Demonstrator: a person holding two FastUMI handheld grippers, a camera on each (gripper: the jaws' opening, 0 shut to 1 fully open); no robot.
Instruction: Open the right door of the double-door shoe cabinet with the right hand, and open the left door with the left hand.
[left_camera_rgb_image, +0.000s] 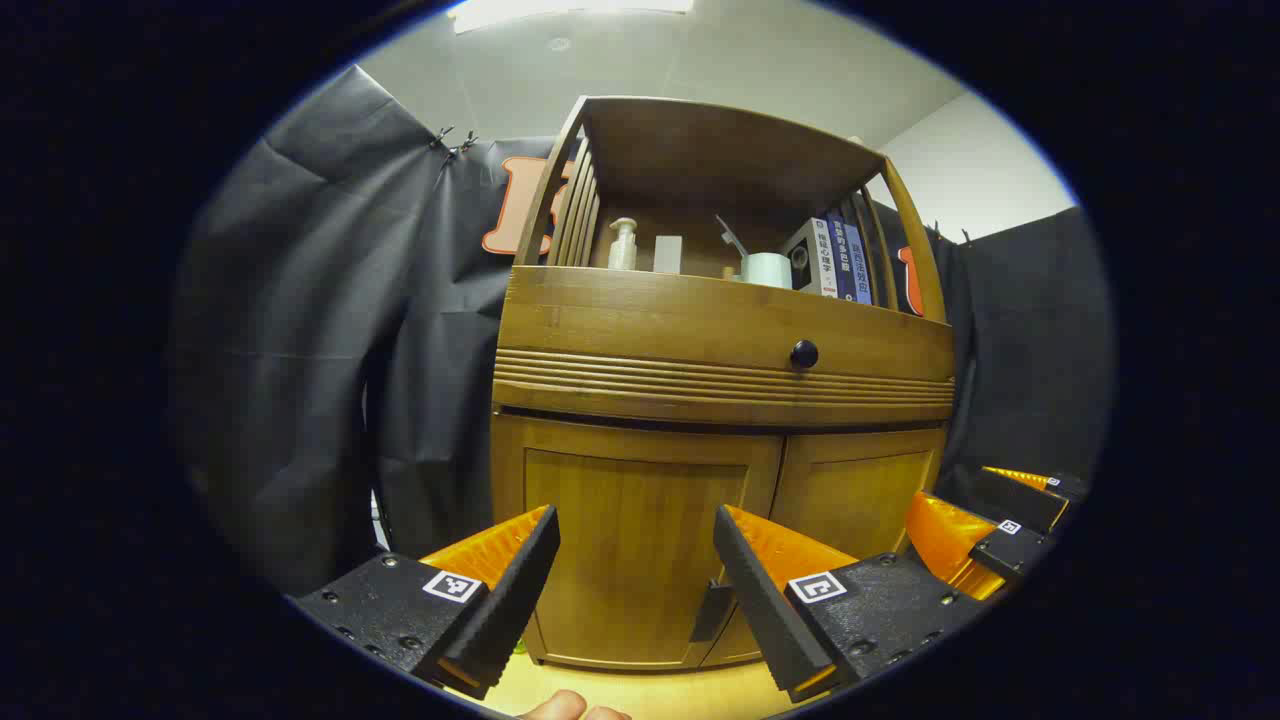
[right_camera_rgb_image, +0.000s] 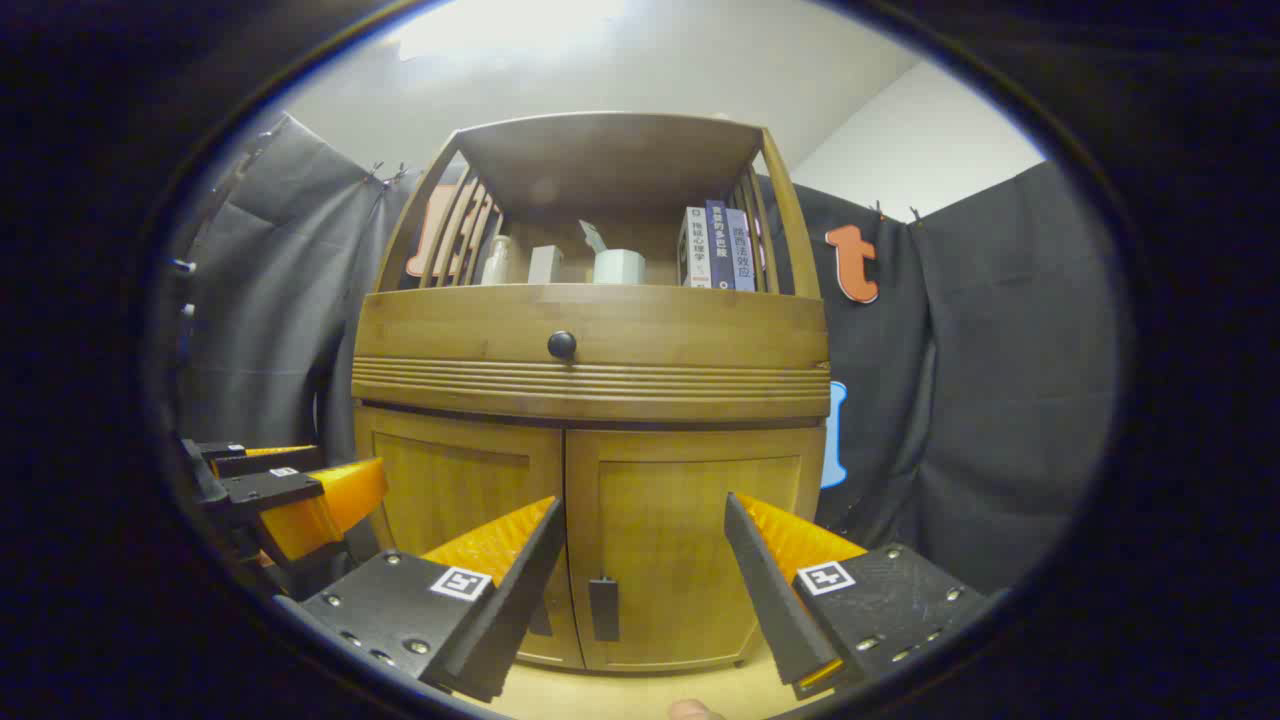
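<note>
Left gripper view is showing the left gripper (left_camera_rgb_image: 635, 560) hanging low in the frame, fingers spread apart, short of the closed left door (left_camera_rgb_image: 630, 550) at lower centre. Its partner is sitting at the lower right edge. In the right gripper view, the right gripper (right_camera_rgb_image: 640, 550) is gaping too, facing the closed right door (right_camera_rgb_image: 690, 545) and its handle (right_camera_rgb_image: 603, 607) at lower centre of the shoe cabinet (right_camera_rgb_image: 590, 370).

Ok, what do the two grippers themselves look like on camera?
Each gripper, left and right, has two wedge-shaped fingers with ridged inner faces, mounted on dark blocks studded with screws. Each block carries a square black-and-white marker tag.
</note>
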